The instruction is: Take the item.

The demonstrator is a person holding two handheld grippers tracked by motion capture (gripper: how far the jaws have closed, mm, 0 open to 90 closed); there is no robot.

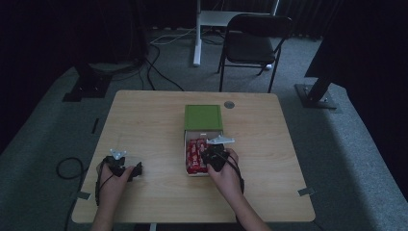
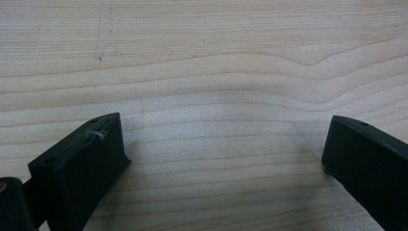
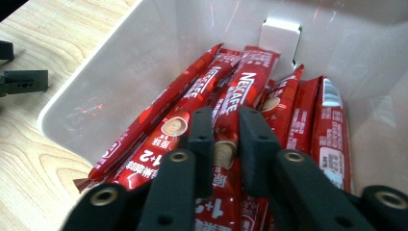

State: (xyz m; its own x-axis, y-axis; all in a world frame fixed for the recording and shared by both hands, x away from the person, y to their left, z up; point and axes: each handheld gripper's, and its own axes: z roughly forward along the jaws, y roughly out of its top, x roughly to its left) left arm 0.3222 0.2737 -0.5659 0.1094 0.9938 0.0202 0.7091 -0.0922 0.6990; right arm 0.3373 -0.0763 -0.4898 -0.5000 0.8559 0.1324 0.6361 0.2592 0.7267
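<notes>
Right gripper view: right gripper (image 3: 226, 130) clamped on red sachet (image 3: 240, 91) among others inside white box (image 3: 120, 82).

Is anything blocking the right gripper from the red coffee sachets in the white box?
Nothing visible does. The right gripper is already inside the open white box, its jaws nearly shut around one red Nescafe sachet; the green lid sits slid back beyond it.

dim, dark-edged high view; both gripper views brighter, with nearest jaws softly blurred.
</notes>
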